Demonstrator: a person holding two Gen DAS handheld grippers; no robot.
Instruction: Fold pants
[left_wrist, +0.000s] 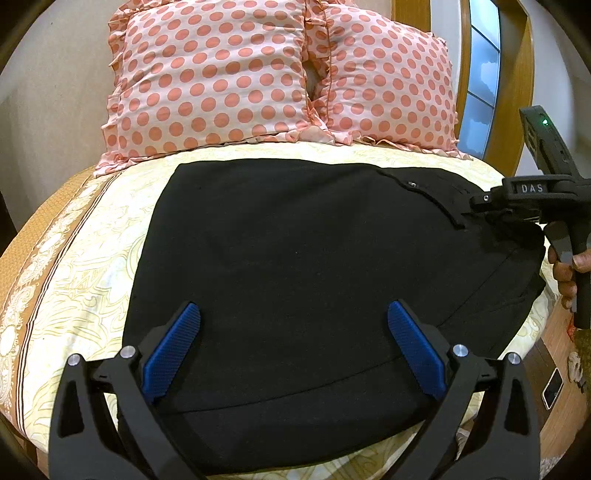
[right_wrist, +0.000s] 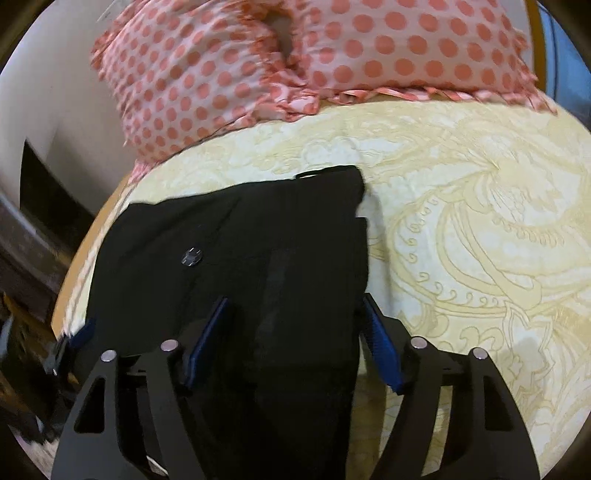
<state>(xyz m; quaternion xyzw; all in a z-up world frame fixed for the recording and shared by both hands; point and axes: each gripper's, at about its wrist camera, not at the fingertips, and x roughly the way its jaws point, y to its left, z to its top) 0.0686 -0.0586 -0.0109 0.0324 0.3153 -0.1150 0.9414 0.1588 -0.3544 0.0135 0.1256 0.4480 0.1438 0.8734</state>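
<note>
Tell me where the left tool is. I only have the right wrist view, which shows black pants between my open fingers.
Observer: The left tool is open. Its blue pads are spread above the near part of the black pants, gripping nothing.
Operator: Are the pants layered at that end?
Observer: Yes, it seems so. A curved fabric edge crosses just in front of that tool, as if one layer lies over another.
Operator: Where does my right tool sit on the garment overall?
Observer: The right tool is at the pants' far right end, low against the cloth, just beyond the buttoned pocket flap.
</note>
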